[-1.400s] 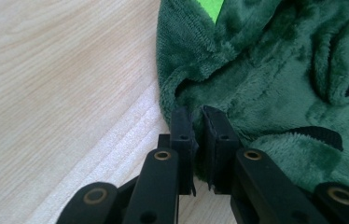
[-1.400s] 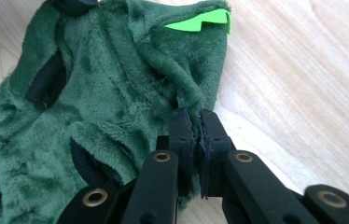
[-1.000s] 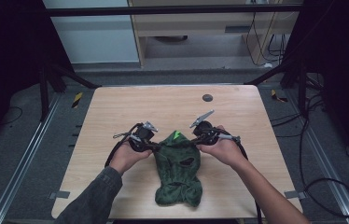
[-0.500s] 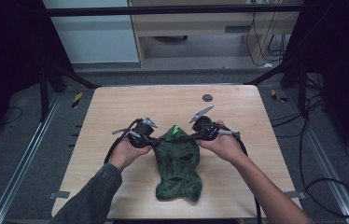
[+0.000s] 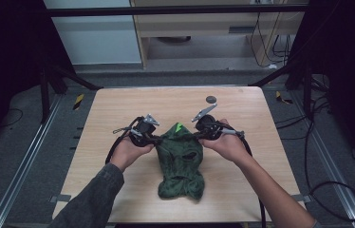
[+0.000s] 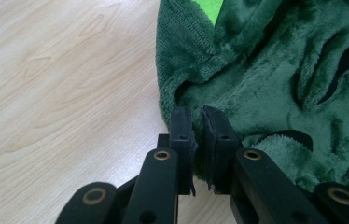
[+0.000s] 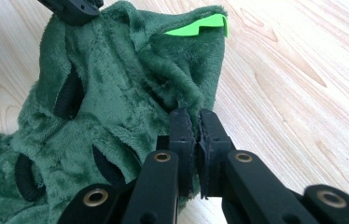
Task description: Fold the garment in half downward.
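Observation:
A dark green fleece garment (image 5: 180, 164) with several black-edged slits and a bright green tag (image 5: 178, 127) lies lengthwise on the wooden table (image 5: 118, 109). My left gripper (image 5: 159, 141) is shut on the garment's upper left edge, and its jaws pinch the fleece (image 6: 256, 79) in the left gripper view, where the left gripper (image 6: 198, 112) grips just under a fold. My right gripper (image 5: 195, 135) is shut on the upper right edge. In the right gripper view, the right gripper (image 7: 193, 114) bites the fleece (image 7: 116, 102) below the tag (image 7: 196, 25). The top end looks slightly raised between the two grippers.
A small dark disc (image 5: 210, 99) lies on the table behind the right gripper. Cables trail from both grippers along the forearms. Metal rails run along both sides of the table, and black frame legs stand at its far corners.
Both hands have shifted a little toward the far side, drawing the garment's top end with them. Both grips are unchanged.

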Action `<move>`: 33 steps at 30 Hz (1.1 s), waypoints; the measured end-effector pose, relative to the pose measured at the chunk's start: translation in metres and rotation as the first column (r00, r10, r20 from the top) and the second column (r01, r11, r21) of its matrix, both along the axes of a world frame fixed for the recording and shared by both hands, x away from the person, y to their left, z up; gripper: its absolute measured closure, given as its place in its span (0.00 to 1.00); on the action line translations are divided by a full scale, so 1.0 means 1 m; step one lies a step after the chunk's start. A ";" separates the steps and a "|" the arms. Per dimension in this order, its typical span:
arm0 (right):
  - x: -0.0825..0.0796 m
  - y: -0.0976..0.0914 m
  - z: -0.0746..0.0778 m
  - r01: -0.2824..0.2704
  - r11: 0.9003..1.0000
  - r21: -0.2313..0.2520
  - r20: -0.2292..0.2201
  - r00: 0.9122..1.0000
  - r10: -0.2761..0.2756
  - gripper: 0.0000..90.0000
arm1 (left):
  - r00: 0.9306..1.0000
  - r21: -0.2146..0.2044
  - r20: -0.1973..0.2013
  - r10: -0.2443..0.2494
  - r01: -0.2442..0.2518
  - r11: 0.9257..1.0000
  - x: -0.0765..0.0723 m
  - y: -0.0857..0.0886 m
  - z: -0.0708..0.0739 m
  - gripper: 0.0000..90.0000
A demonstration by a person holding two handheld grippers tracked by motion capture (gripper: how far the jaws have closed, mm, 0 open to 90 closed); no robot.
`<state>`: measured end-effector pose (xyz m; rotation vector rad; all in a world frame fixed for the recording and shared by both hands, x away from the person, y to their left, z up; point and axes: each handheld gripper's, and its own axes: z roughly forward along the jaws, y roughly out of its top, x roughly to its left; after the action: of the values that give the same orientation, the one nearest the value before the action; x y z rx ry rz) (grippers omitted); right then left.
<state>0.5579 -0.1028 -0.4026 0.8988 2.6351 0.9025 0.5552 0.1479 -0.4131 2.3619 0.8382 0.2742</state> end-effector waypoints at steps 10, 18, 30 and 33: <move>0.003 0.000 0.008 0.001 1.000 0.007 0.026 1.000 -0.001 0.95 | 1.000 0.000 0.019 0.008 -0.008 1.000 0.003 0.001 0.008 0.92; 0.005 0.000 0.015 0.004 1.000 0.012 0.039 0.999 -0.004 0.95 | 0.999 -0.008 0.032 0.018 -0.018 1.000 0.005 0.002 0.012 0.92; 0.012 0.001 0.022 0.018 1.000 0.021 0.069 0.997 -0.020 0.95 | 0.998 -0.001 0.058 0.031 -0.031 1.000 0.012 0.001 0.024 0.92; 0.009 0.002 0.021 0.009 1.000 0.012 0.081 0.997 -0.010 0.95 | 0.997 0.015 0.074 0.029 -0.031 0.999 0.008 0.000 0.021 0.92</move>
<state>0.5667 -0.1007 -0.3817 0.8579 2.5577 0.9326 0.5628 0.1483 -0.3924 2.3408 0.8399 0.3790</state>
